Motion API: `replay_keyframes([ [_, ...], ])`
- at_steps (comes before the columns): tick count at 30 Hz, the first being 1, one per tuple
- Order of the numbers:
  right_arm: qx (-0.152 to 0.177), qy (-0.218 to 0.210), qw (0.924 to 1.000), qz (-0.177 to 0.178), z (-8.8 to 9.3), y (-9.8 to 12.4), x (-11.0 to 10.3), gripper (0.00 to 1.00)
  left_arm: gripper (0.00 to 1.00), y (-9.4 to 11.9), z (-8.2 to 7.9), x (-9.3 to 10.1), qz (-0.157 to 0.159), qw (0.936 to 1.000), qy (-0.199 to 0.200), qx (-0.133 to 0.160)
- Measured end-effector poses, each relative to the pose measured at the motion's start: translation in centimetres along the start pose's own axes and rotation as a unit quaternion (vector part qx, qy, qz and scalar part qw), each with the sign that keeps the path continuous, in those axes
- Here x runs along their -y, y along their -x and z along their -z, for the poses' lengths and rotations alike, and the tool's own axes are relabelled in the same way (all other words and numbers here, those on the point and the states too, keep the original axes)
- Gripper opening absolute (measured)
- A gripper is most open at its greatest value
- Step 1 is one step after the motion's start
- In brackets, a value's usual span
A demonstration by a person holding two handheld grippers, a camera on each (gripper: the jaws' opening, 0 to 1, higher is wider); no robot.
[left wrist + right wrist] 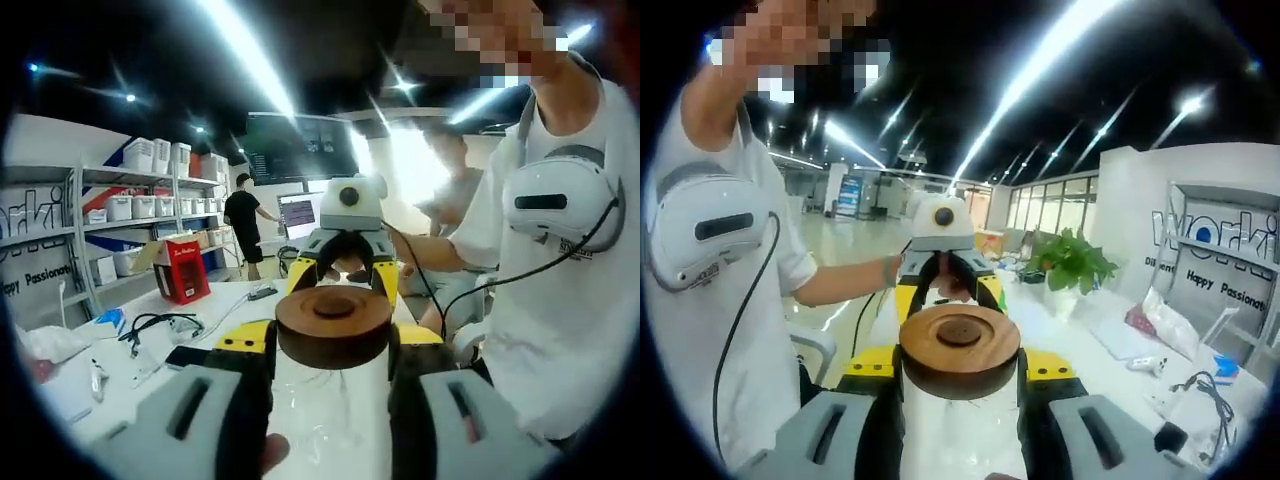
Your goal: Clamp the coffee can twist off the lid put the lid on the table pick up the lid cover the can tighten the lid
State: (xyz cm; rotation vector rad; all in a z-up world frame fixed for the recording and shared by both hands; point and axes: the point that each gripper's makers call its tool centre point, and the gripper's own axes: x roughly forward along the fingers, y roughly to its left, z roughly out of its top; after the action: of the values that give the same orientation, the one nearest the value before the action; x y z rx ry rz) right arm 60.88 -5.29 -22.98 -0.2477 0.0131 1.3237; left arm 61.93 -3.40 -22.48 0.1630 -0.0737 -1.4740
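We see a person in a white T-shirt [560, 330] standing at a long white table [140, 390], wearing a white device on a strap at the chest [555, 200].

In the left gripper view, the left gripper [333, 385] rises from the bottom edge, its grey and black jaws clenched on a tall white coffee can [330, 410] with a round brown wooden lid [333, 322] still seated on top. Facing it from beyond the can is the right gripper [345, 262], yellow and black, its jaws parted above and behind the lid. This view alone shows grey shelving with white storage bins [150, 155], a red carton [183, 268] on the table, a tangle of black cable [160, 322], and someone in dark clothes [243, 220] at a far monitor.

In the right gripper view, the right gripper [960, 400] frames the same can [958, 430] and lid [960, 345] between its jaws, but we cannot tell whether they touch it. Across the can, the left gripper [940, 280] faces us. Here alone appear a green potted plant [1072, 262] on the table [1090, 350] and a wall sign with blue lettering [1225, 240].
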Motion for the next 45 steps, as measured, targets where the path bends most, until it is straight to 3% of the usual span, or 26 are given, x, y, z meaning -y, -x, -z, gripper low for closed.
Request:
replay_keyframes([
  [14,-0.007,-0.013,0.9999,-0.006,1.4,-0.6,2.1,0.40,0.34,-0.5,1.5,-1.9,-0.008,0.9998,0.016,0.000],
  [45,-0.014,-0.027,0.9995,-0.005,3.0,-1.0,2.9,0.40,0.34,-0.5,3.2,-2.5,-0.008,0.9993,0.033,-0.014],
])
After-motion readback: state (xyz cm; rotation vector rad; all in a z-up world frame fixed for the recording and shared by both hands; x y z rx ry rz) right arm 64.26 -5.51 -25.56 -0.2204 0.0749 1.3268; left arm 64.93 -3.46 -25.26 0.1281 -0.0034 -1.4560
